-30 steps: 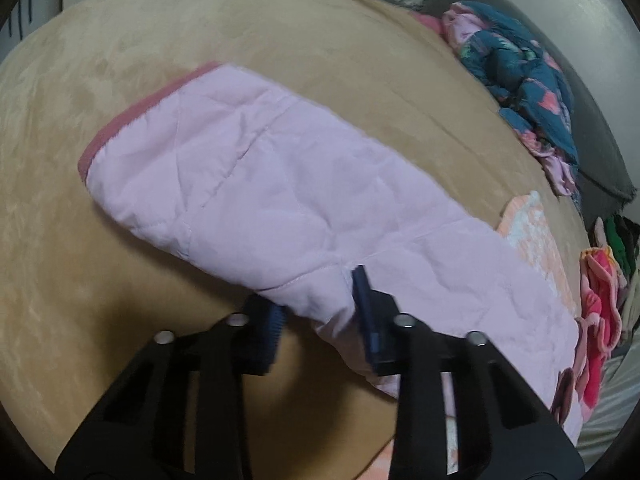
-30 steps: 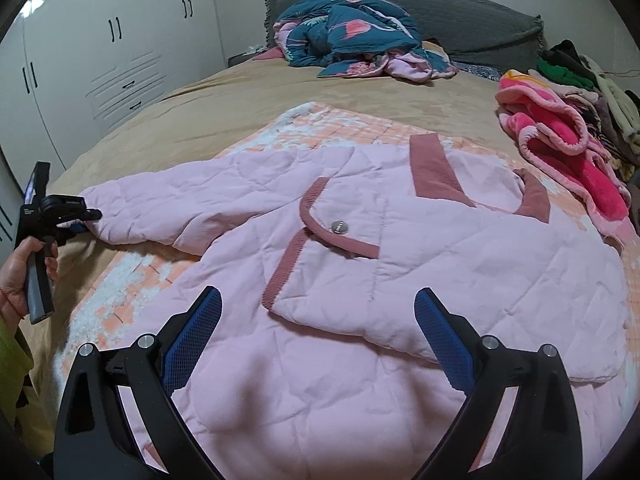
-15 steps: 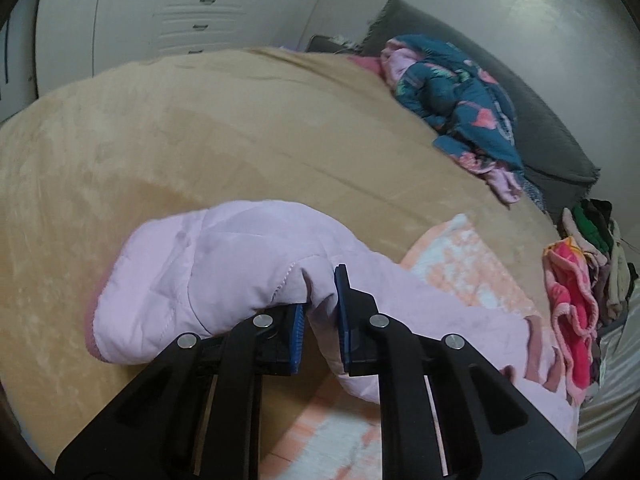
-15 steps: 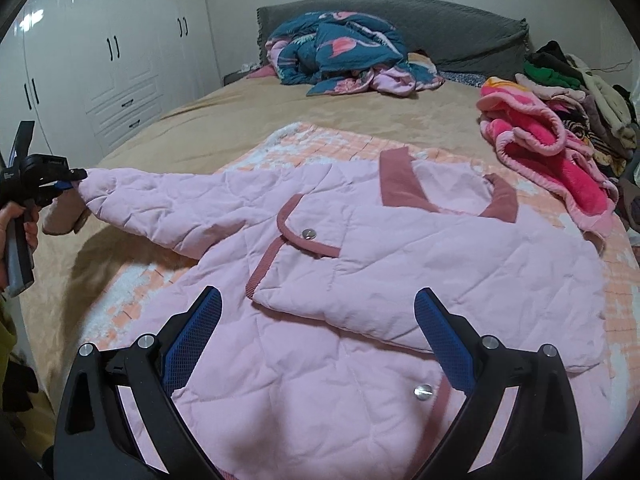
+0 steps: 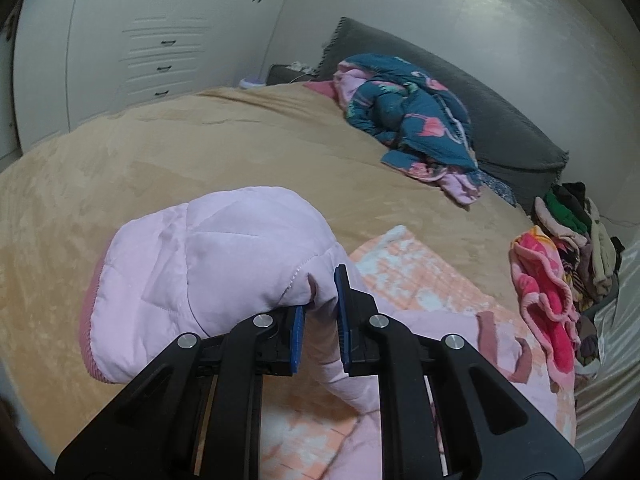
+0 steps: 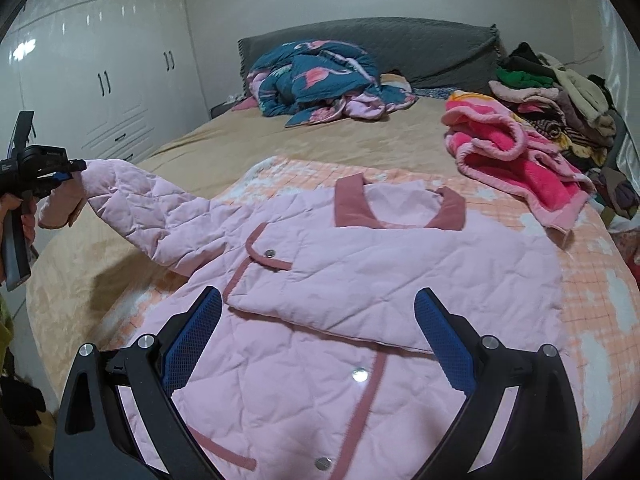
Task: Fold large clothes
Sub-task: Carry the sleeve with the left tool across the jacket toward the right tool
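The left gripper [image 5: 320, 316] is clamping the pink jacket's sleeve [image 5: 208, 264], its blue pads [image 5: 297, 334] pinching a fold of quilted cloth between them. The sleeve is hanging in the air off the bed, its ribbed cuff [image 5: 90, 336] drooping to the left of the jaws. In the right wrist view the same gripper [image 6: 60, 172] is showing at the far left edge, a hand [image 6: 16, 216] gripping its handle, the sleeve stretching from it down to the jacket's body.

The right gripper [image 6: 316, 344] is hovering over the jacket [image 6: 360, 264] with its jaws wide apart — nothing between them, the pads [image 6: 192, 340] clear of the cloth. The jacket is lying front up on a peach checked quilt [image 6: 592, 280], its other side already folded across the chest, dark pink collar [image 6: 352, 204] toward the headboard.

Beyond it, on the tan bedspread [image 6: 320, 140], a teal flamingo blanket [image 6: 316, 80] is sitting crumpled against the grey headboard [image 6: 420, 44]. At the right — a bright pink fleece [image 6: 516, 160] and a pile of clothes [image 6: 560, 96]. White wardrobes [image 6: 100, 80] are lining the left wall.
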`<state>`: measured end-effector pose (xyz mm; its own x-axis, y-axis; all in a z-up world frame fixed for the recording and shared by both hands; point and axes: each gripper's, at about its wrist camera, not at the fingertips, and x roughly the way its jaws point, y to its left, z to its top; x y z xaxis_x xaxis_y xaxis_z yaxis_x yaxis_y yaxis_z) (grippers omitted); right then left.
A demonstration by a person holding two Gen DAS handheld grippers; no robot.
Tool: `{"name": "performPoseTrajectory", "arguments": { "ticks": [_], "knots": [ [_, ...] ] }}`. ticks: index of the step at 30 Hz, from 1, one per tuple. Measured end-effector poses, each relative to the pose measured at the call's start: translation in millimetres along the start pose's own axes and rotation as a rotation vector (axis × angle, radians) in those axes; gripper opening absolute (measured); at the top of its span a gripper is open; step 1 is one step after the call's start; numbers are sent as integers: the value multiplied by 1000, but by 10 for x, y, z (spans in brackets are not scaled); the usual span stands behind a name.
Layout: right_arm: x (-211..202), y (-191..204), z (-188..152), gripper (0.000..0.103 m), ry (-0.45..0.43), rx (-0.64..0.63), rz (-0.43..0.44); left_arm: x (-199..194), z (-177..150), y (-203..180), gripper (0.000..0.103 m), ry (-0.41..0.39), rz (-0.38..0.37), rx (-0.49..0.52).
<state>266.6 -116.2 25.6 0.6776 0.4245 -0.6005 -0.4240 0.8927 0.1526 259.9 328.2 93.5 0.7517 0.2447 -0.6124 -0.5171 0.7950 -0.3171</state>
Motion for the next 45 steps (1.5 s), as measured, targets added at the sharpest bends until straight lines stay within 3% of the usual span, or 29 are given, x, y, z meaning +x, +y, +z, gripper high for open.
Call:
{"name": "performPoseTrajectory", "arguments": {
  "ticks": [11, 26, 38, 45],
  "knots": [
    [-267, -445, -143, 97, -17, 72, -34, -150, -152, -816, 7, -17, -85, 108],
    [-409, -927, -311, 97, -19, 185, -58, -268, -668, -1841, 7, -36, -210, 304],
    [-561, -1369, -485, 97, -36, 292, -113, -172, -1288, -2661, 7, 5, -348, 486],
    [-650, -1678, -654, 97, -30, 374, -155, 30, -1991, -3032, 7, 81, -409, 660]
  ]
}}
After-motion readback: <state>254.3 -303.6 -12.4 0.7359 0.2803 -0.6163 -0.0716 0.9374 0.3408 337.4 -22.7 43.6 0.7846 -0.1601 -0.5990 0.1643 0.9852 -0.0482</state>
